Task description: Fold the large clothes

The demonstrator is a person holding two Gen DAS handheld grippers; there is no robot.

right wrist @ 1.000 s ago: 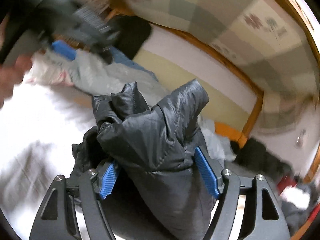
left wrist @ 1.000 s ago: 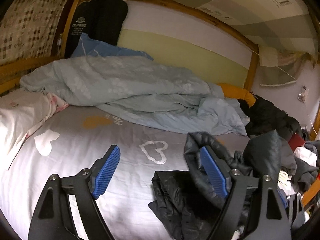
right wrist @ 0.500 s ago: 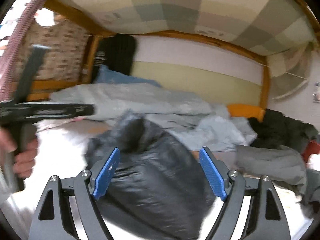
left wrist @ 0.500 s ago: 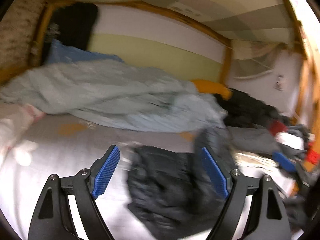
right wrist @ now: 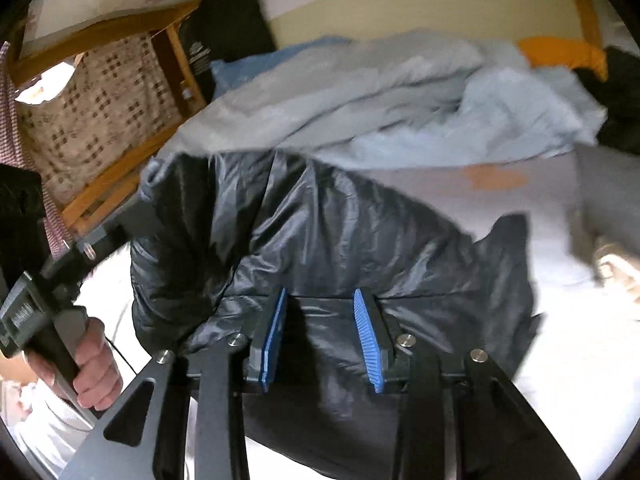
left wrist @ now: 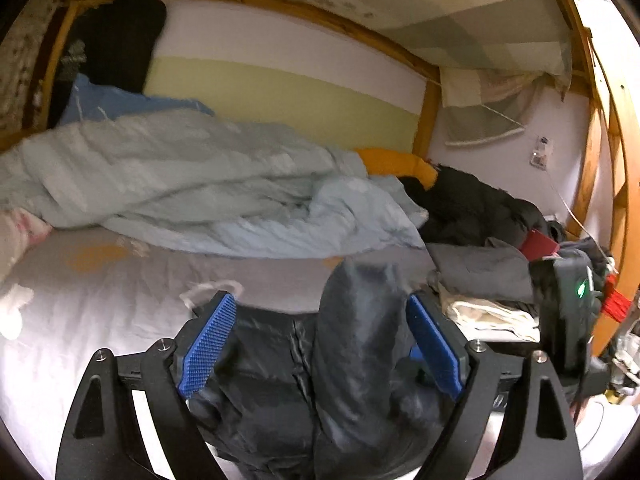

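Left hand [right wrist: 90, 364]: it holds the handle of the left gripper, at the left edge of the right wrist view.
Left gripper [left wrist: 320, 346]: its blue pads stand wide apart. It grips nothing.
Black jacket [left wrist: 348, 360]: it lies crumpled on the white bed sheet [left wrist: 80, 320]. A raised fold of it sticks up in the gap between the left gripper's pads, nearer the right pad. I cannot tell if the fold touches that pad.
Right gripper [right wrist: 320, 336]: its jaws are closing. Dark jacket cloth lies between the blue pads and under them. The picture is blurry, so I cannot tell if the pads pinch the cloth.
Jacket in the right wrist view [right wrist: 320, 232]: it spreads from the left gripper across to the right gripper.
Blue quilt [left wrist: 192, 184]: bunched up behind the jacket, along the wall.
Clothes pile [left wrist: 488, 272]: at the right end of the bed, beside the jacket.
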